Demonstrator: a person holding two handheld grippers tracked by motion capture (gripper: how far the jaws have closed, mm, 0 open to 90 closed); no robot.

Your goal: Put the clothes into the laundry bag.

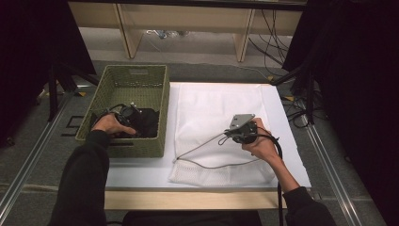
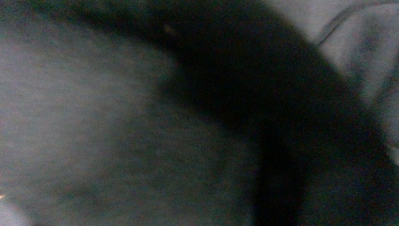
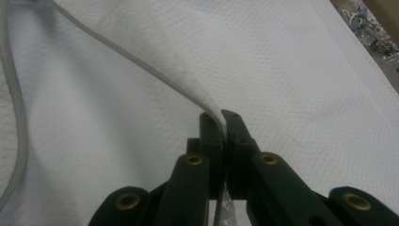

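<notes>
White mesh laundry bag (image 1: 214,127) flat on table (image 1: 282,136); right gripper (image 3: 221,123) clenched on zippered edge, keep lifted so mouth gapes; woven green basket (image 1: 160,94) beside; left gripper (image 1: 131,114) inside, jaws spread, probably over soft dark garment (image 1: 149,123); grab deep.

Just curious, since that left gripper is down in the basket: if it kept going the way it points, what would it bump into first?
Most likely the dark cloth in the basket: the left gripper points right at it, and its blurred close-up suggests it is nearly touching.
</notes>
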